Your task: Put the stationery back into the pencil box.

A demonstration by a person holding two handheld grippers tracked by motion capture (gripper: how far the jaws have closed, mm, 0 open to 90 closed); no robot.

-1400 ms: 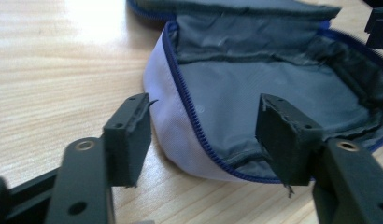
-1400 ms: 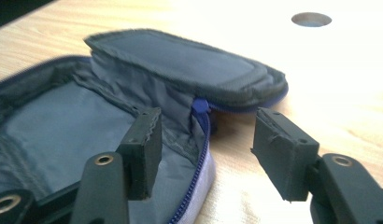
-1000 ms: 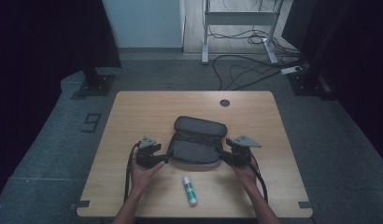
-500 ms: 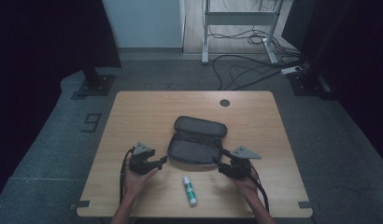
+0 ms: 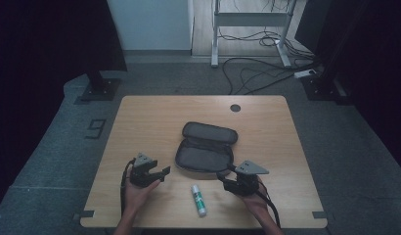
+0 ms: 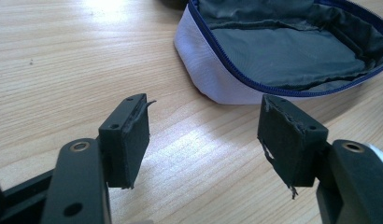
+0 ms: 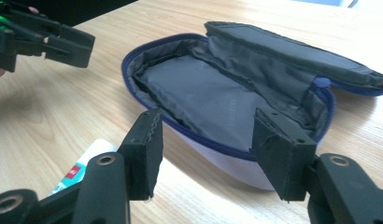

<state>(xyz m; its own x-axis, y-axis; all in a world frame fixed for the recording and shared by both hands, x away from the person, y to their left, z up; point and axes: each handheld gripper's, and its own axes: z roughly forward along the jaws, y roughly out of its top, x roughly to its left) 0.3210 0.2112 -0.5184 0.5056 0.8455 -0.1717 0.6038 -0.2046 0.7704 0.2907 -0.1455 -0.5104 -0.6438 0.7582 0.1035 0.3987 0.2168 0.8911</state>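
A grey zip pouch (image 5: 206,147) lies open in the middle of the table, its lid folded back and its dark lining bare (image 7: 213,100). Its pale side wall with a blue zip shows in the left gripper view (image 6: 217,81). A white glue stick with a green band (image 5: 198,199) lies near the front edge, between the hands, and its end shows in the right gripper view (image 7: 82,170). My left gripper (image 5: 162,172) sits left of the pouch, open and holding nothing (image 6: 206,135). My right gripper (image 5: 224,176) sits at the pouch's front right corner, open and holding nothing (image 7: 203,154).
The wooden table (image 5: 140,122) has a round cable hole (image 5: 234,107) at the back. Cables and a desk frame (image 5: 247,29) stand on the floor behind. A black stand base (image 5: 98,88) sits off the table's back left corner.
Both grippers have drawn back from the pouch's sides toward the front edge of the table, and their jaws now stand apart from it. The pouch and glue stick have stayed put.
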